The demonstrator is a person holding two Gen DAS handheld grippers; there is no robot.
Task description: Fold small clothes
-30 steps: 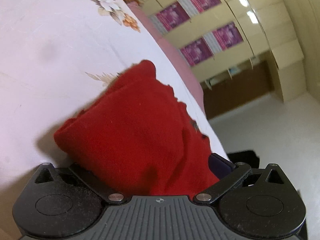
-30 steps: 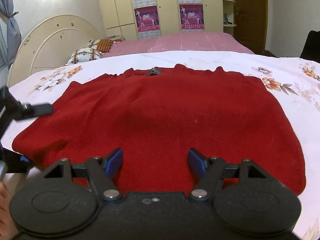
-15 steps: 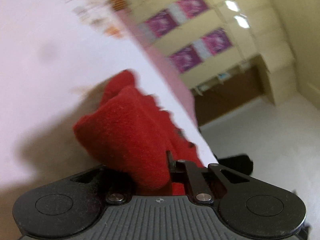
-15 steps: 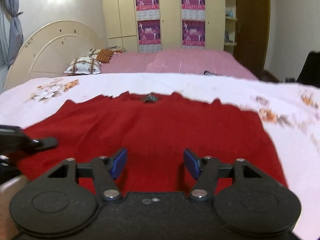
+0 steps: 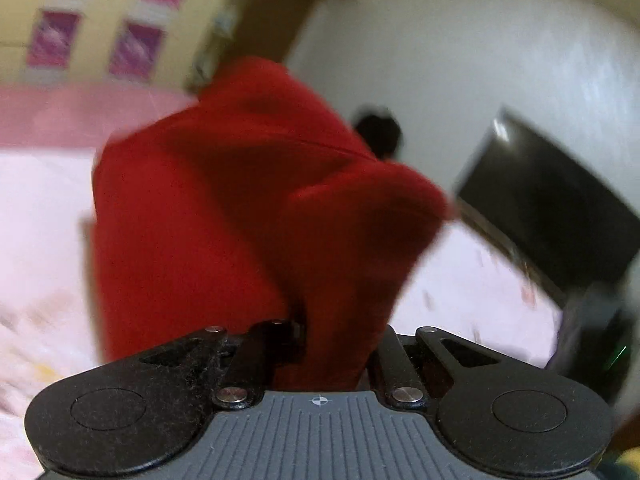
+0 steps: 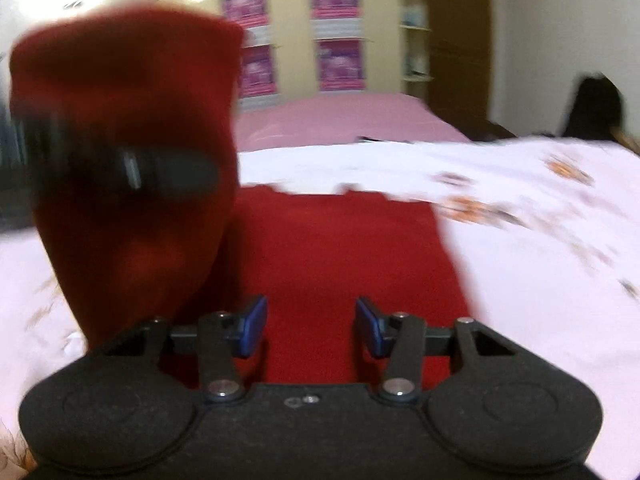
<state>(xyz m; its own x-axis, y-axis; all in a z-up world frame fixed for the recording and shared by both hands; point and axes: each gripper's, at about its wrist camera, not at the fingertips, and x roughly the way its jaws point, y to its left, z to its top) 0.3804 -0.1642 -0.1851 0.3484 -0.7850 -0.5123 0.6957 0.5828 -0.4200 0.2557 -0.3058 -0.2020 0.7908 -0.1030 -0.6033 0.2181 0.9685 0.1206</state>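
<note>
A red knitted sweater (image 6: 336, 256) lies on the floral bed sheet (image 6: 520, 240). Its left part (image 6: 128, 120) is lifted and hangs in the air. My left gripper (image 5: 336, 344) is shut on that raised fabric (image 5: 248, 208), which bunches between its fingers and drapes forward. In the right wrist view the left gripper (image 6: 160, 168) is a dark blur against the raised cloth. My right gripper (image 6: 311, 326) hovers low over the flat part of the sweater. Its jaws are closing, with a wide gap between the blue pads (image 6: 252, 324), and nothing is pinched between them.
A pink bed (image 6: 340, 120) stands beyond the sheet, with a wardrobe bearing purple posters (image 6: 340, 64) behind it. A dark screen (image 5: 552, 208) leans by the white wall at the right. A dark shape (image 6: 592, 108) sits at the far right edge of the bed.
My left gripper shut on the sweater's left edge, lifted it and swung it over toward the right. My right gripper's jaws narrowed while it shifted over the sweater.
</note>
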